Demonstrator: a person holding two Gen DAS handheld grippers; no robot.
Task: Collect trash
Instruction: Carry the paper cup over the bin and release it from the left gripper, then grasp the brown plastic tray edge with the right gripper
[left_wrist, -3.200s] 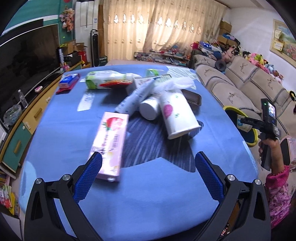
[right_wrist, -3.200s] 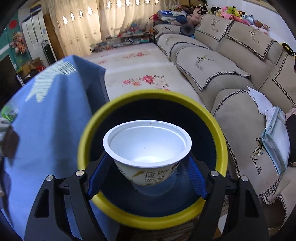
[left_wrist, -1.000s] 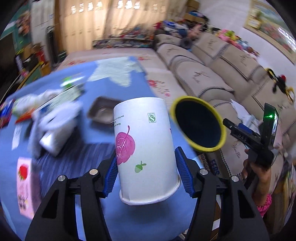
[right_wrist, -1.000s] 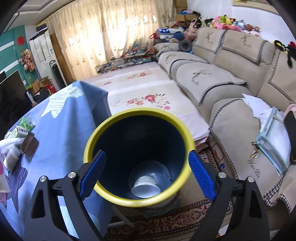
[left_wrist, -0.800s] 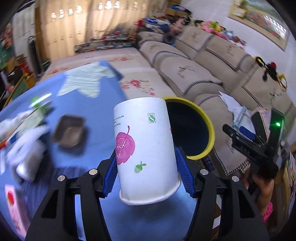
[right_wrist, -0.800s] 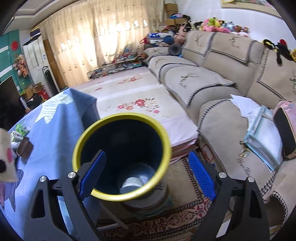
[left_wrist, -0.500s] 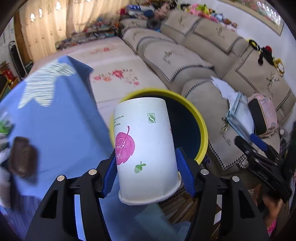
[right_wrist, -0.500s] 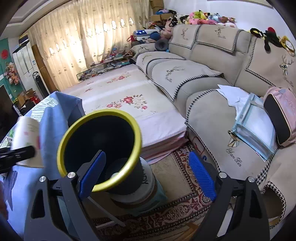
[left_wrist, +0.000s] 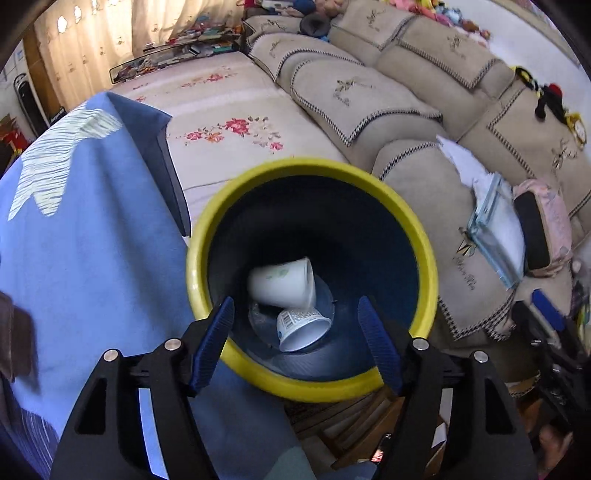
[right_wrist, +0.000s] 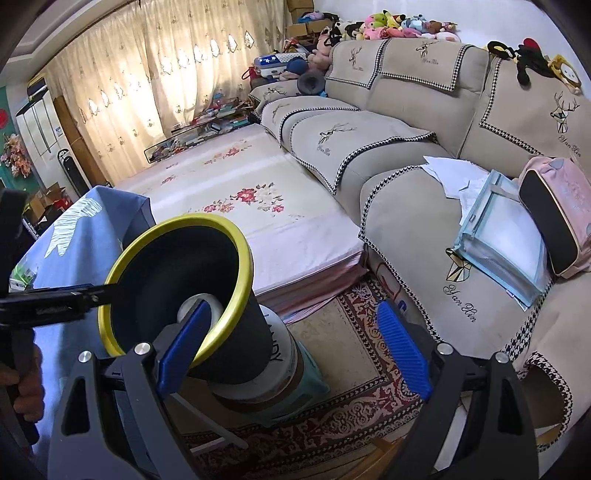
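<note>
Fingers (left_wrist: 218, 343) of left gripper (left_wrist: 295, 343) spread wide, nothing between the pads, poised over the mouth of the yellow-rimmed bin (left_wrist: 428, 243). Inside the bin, on its dark floor: paper cup (left_wrist: 282, 282) lying on its side, slightly blurred, resting against and partly over the yogurt cup (left_wrist: 301, 326), which lies tilted with its printed wall up. Bin just beside the hanging edge of the blue tablecloth (left_wrist: 92, 240); a dark tray (left_wrist: 14, 339) blurred at the left edge on that cloth. Beyond the bin, a floral mat (left_wrist: 229, 107) on the floor and a beige sofa (left_wrist: 369, 85) with papers and a pink bag (left_wrist: 543, 229) on its seat. Fingers (right_wrist: 402, 354) of right gripper (right_wrist: 295, 350) likewise spread apart and empty, held lower and off to the side of the bin (right_wrist: 236, 280), over a patterned rug (right_wrist: 351, 413). Bin seen in the right wrist view seated on a white bucket (right_wrist: 280, 362); a pale cup edge just visible inside behind the near finger. Left gripper (right_wrist: 62, 295) seen reaching over the rim from the left, hand (right_wrist: 22, 384) on its grip.
</note>
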